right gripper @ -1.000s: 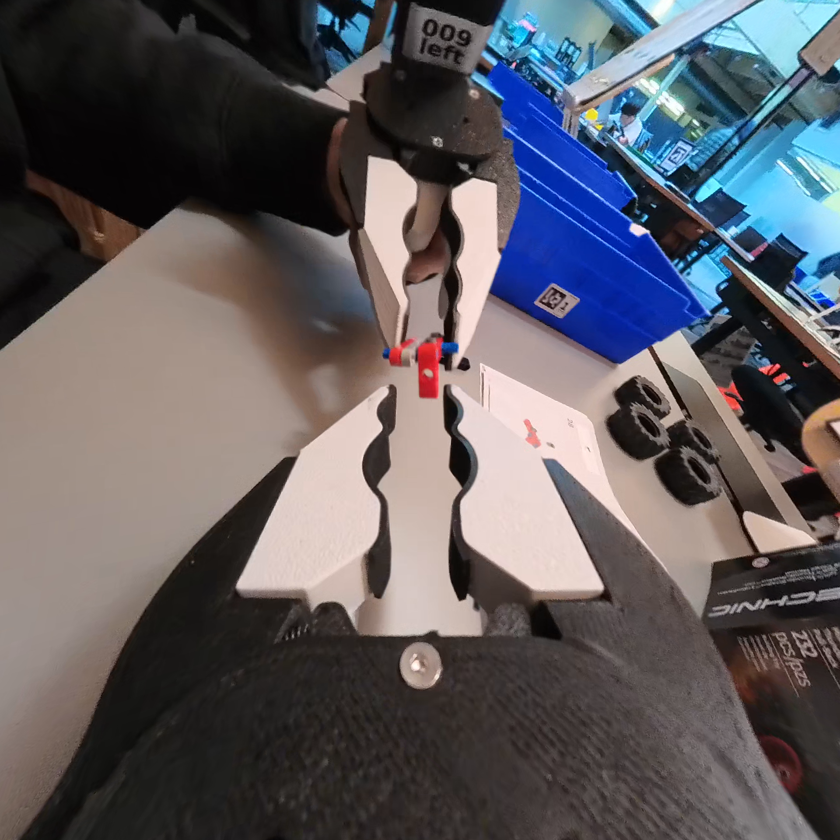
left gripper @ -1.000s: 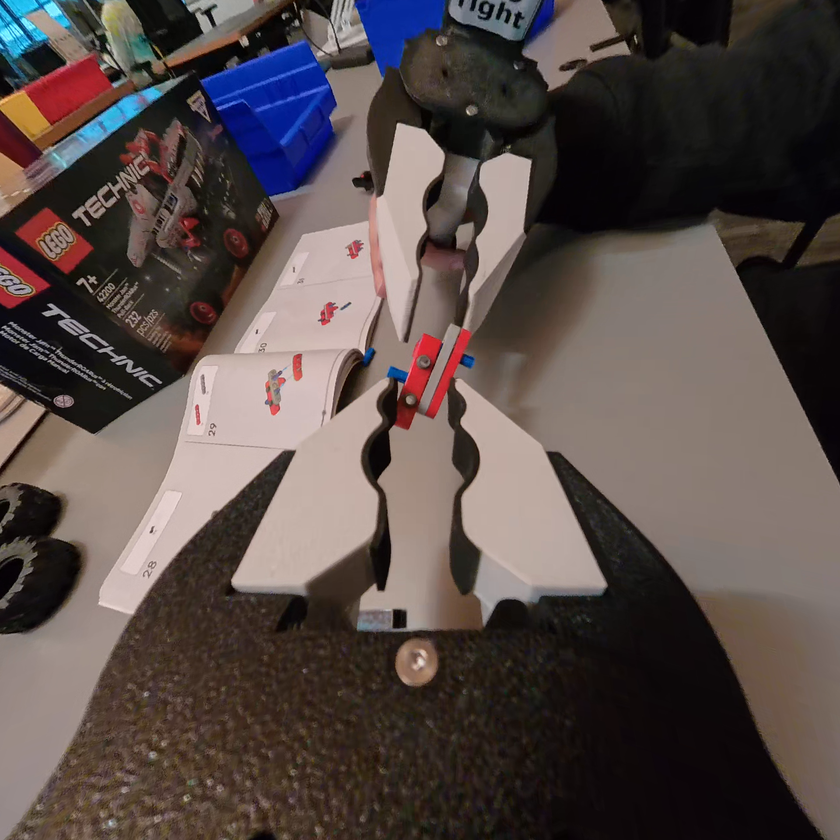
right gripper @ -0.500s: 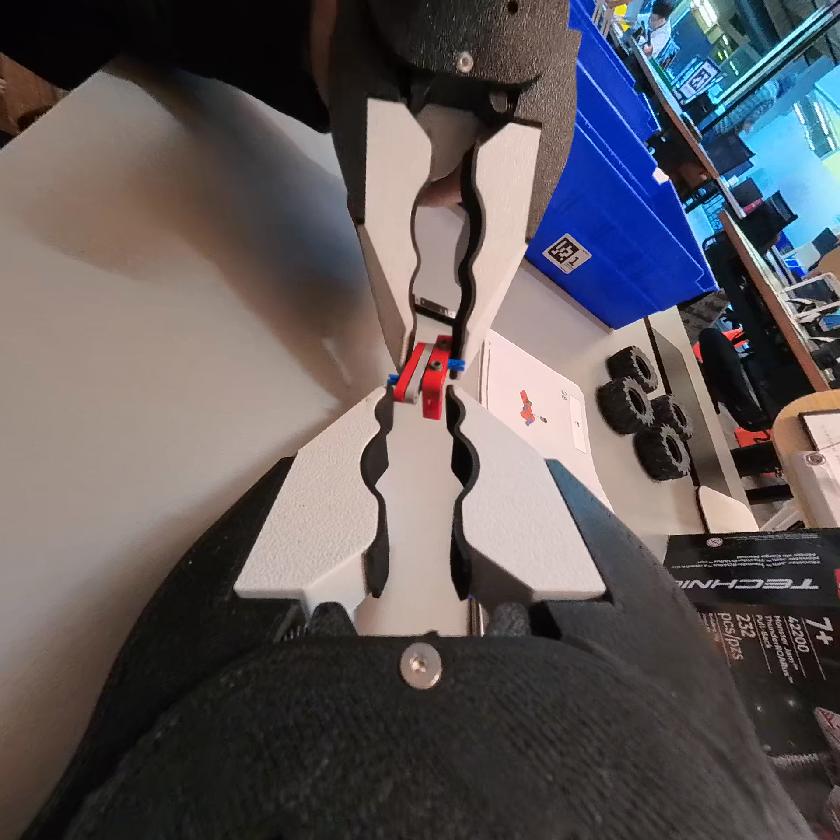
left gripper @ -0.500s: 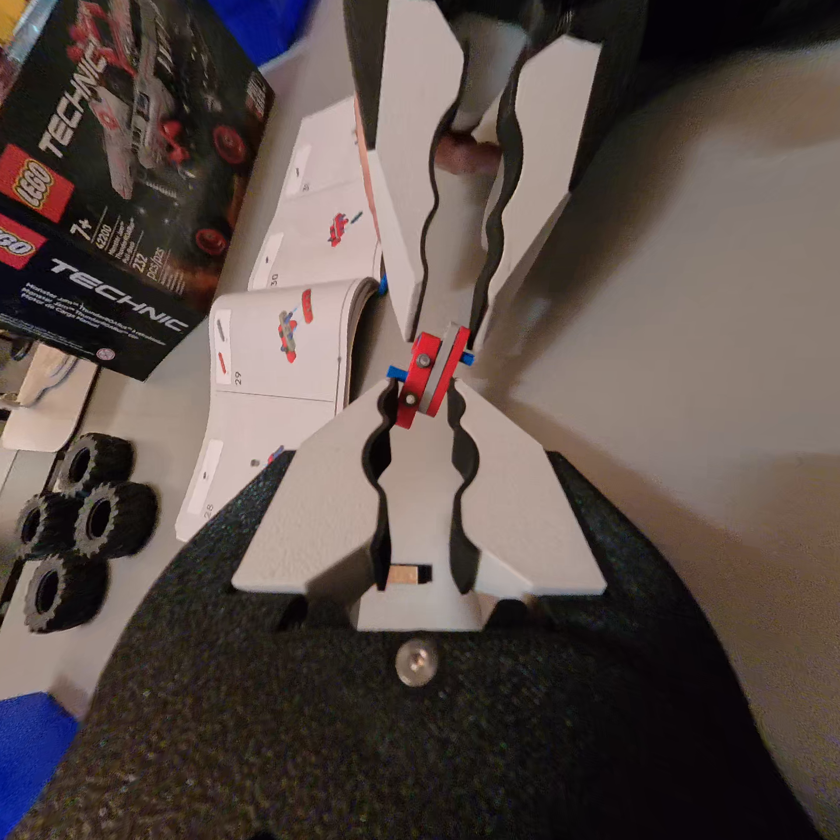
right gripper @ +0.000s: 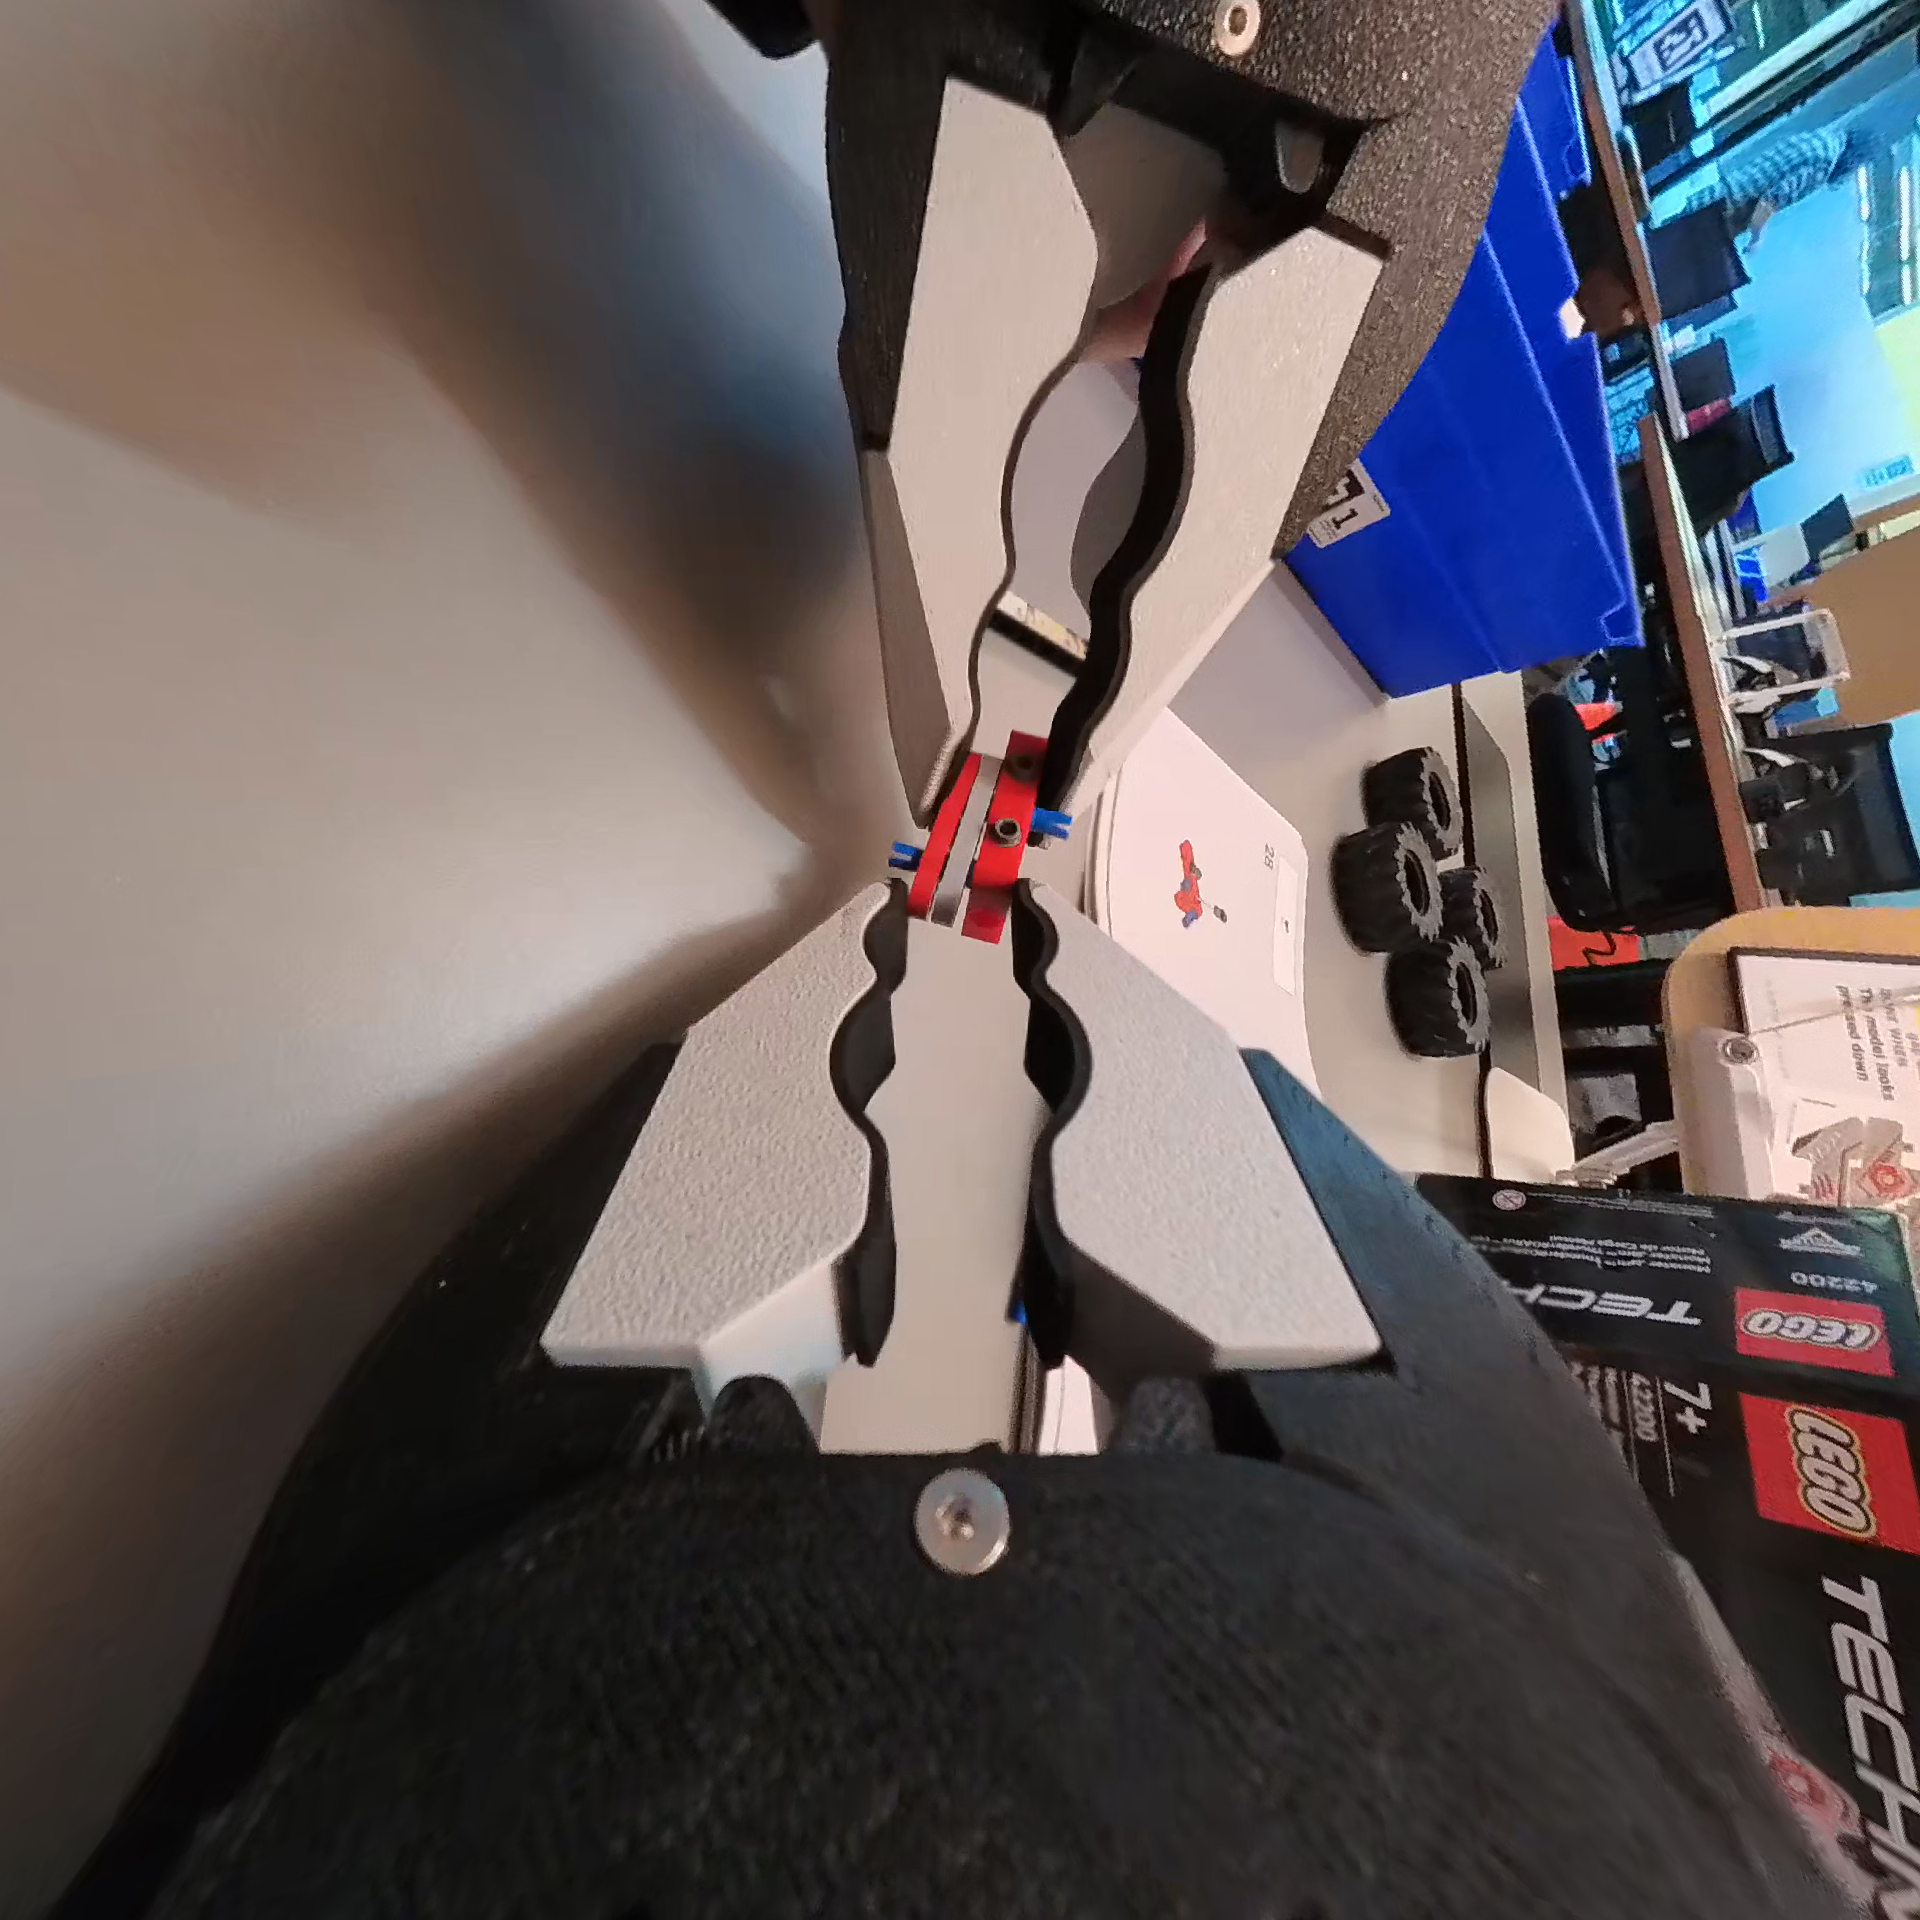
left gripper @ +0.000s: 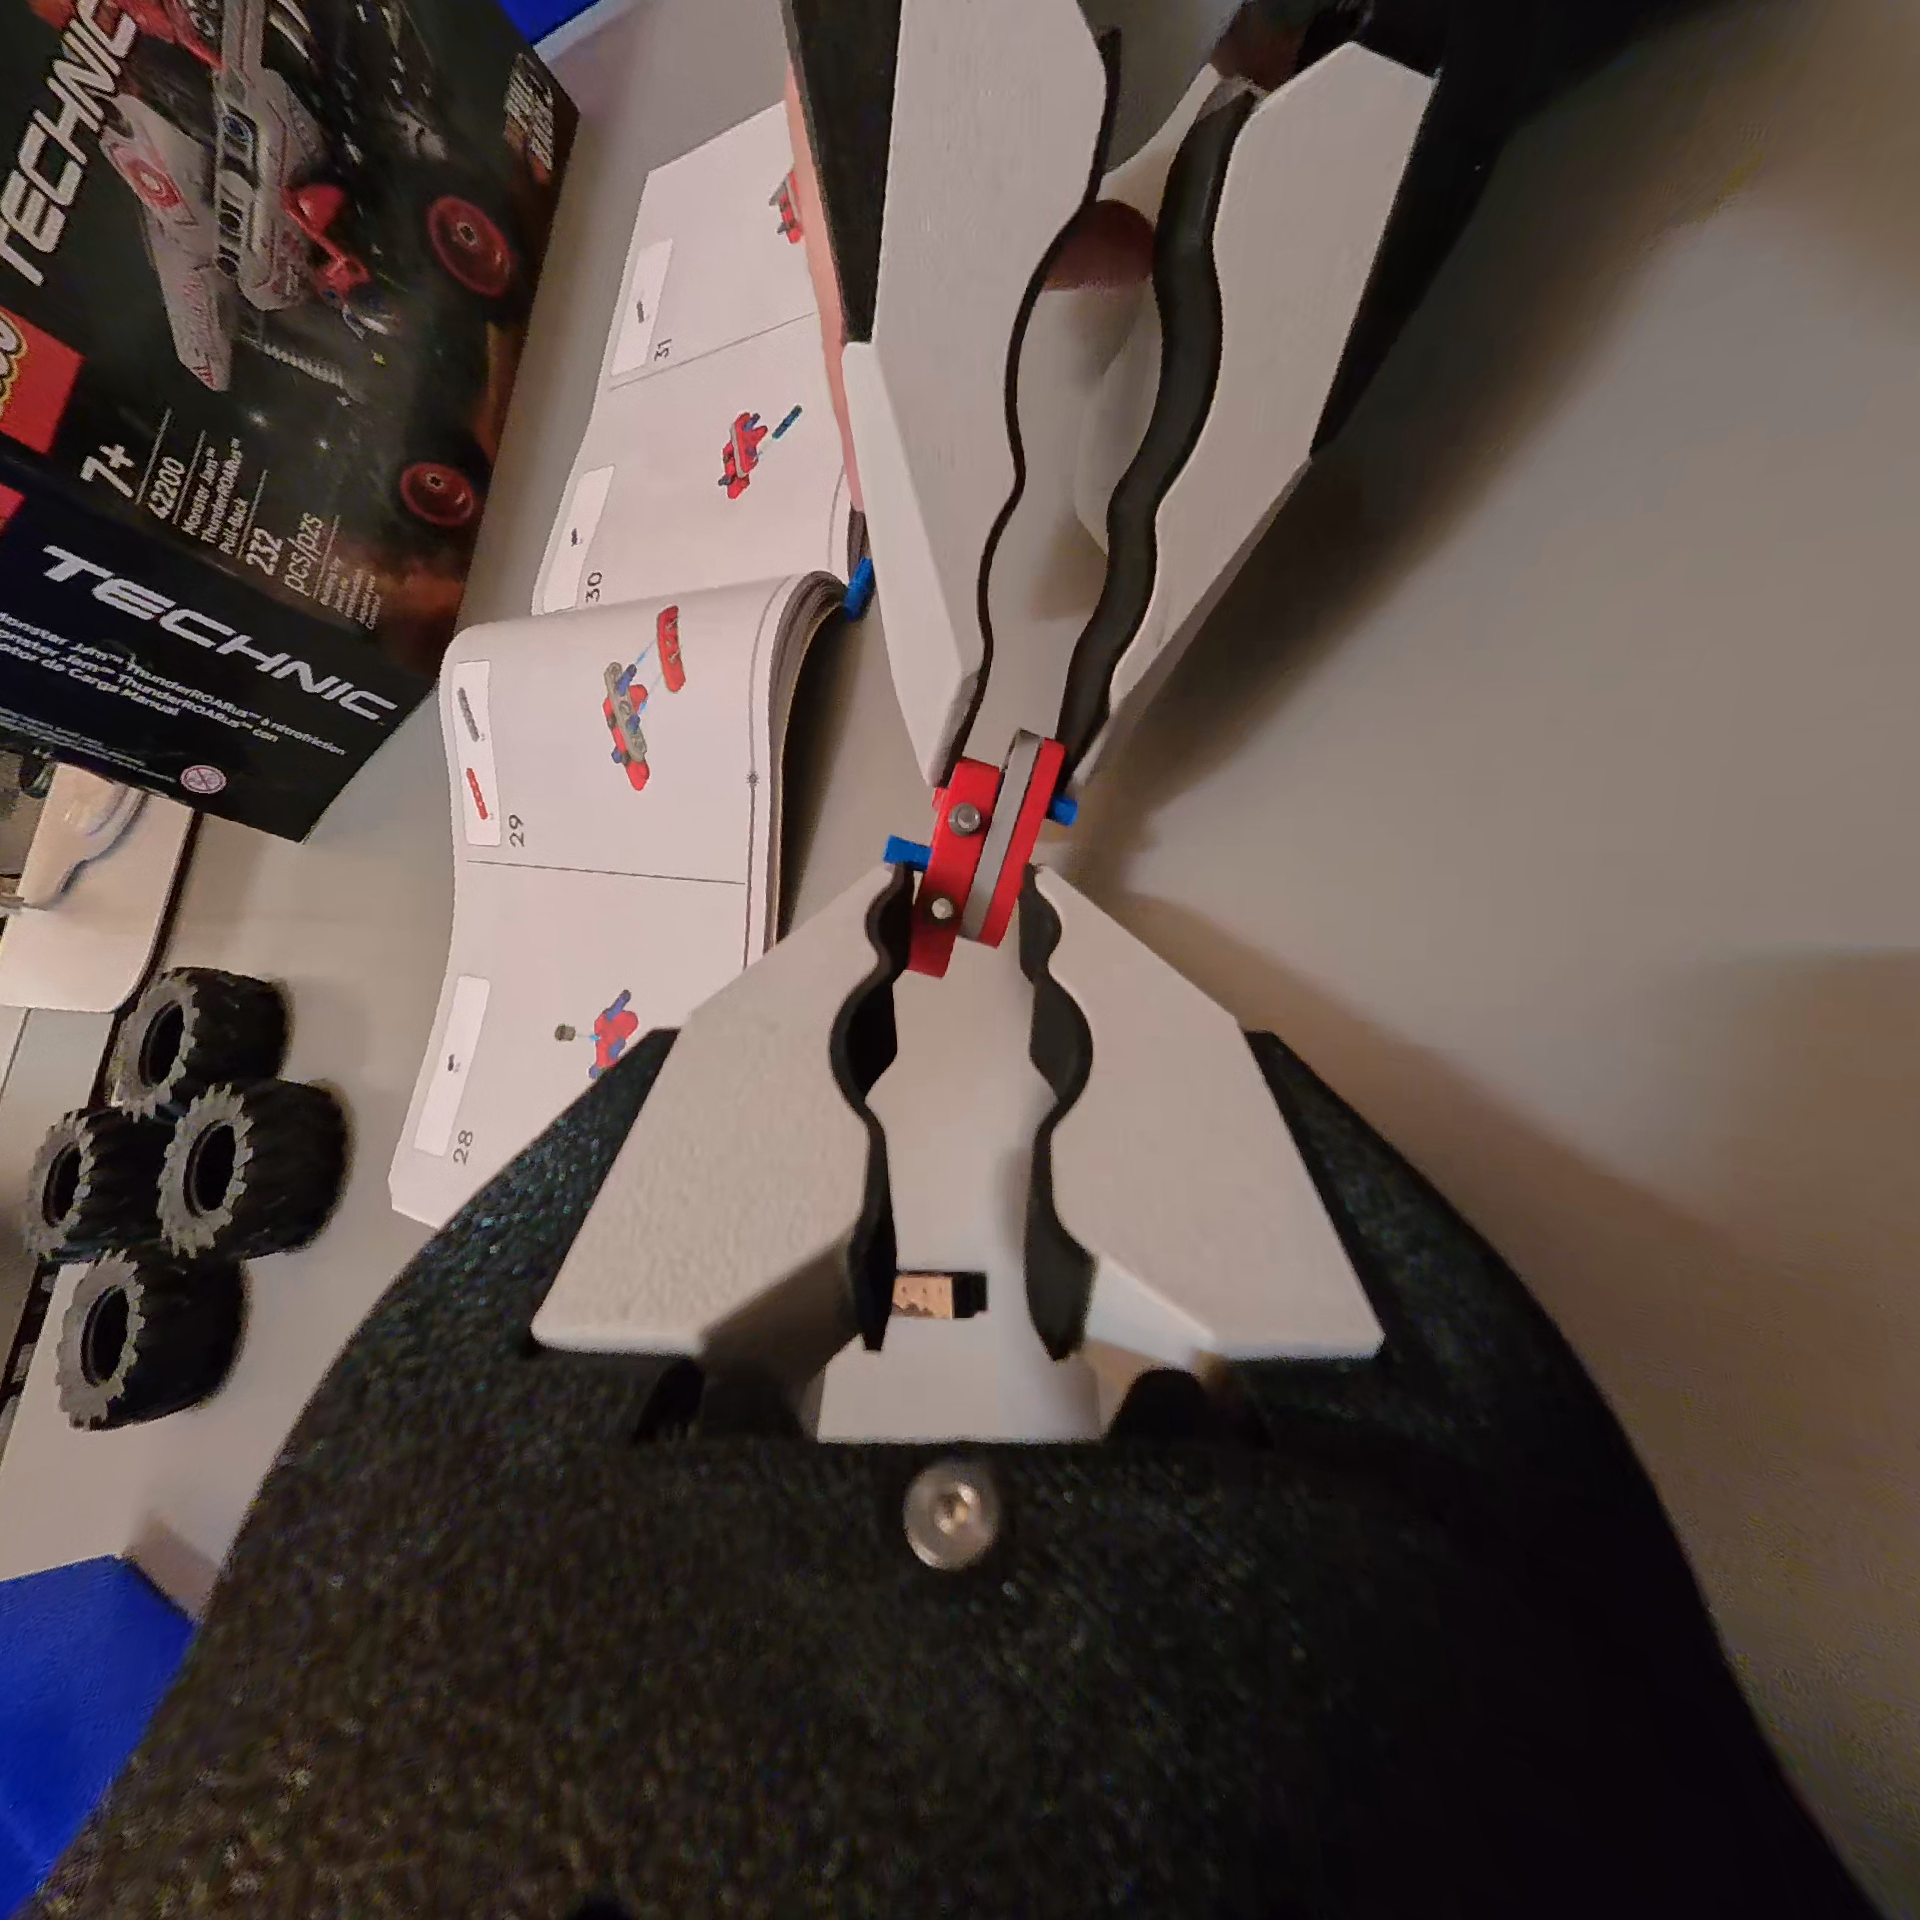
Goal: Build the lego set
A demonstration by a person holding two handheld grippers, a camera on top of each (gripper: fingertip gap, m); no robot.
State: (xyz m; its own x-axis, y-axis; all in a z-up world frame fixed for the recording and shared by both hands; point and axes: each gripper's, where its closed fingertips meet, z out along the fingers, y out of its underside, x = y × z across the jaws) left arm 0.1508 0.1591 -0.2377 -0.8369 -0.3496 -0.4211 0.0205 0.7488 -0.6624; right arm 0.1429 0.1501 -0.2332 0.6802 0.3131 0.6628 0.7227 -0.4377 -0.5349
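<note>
Left gripper [left gripper: 961, 883] is clamped on the lower end of the small red-and-grey lego assembly [left gripper: 982, 857], which is held in the air above the table [left gripper: 1558, 727], clear of its surface. Right gripper [right gripper: 961, 899] meets it tip to tip from the opposite side; its fingers are narrowed around the other end, but whether they actually bear on the part cannot be told.

Going left to right in the left wrist view: four black tyres [left gripper: 166, 1153] lie near the table's left edge, the set's box [left gripper: 229, 416] stands behind them, the open instruction booklet [left gripper: 623, 748] lies beside it, and then comes the held assembly.

Assessment of handling: the assembly is judged light and rigid, of hard smooth plastic, so likely to slip or pivot between pads. Blue pins [left gripper: 902, 850] protrude on both sides; these friction joints may shift under side load. Hold is best taken across the flat red faces, clear of the pins, with squeezing force in line with them.
</note>
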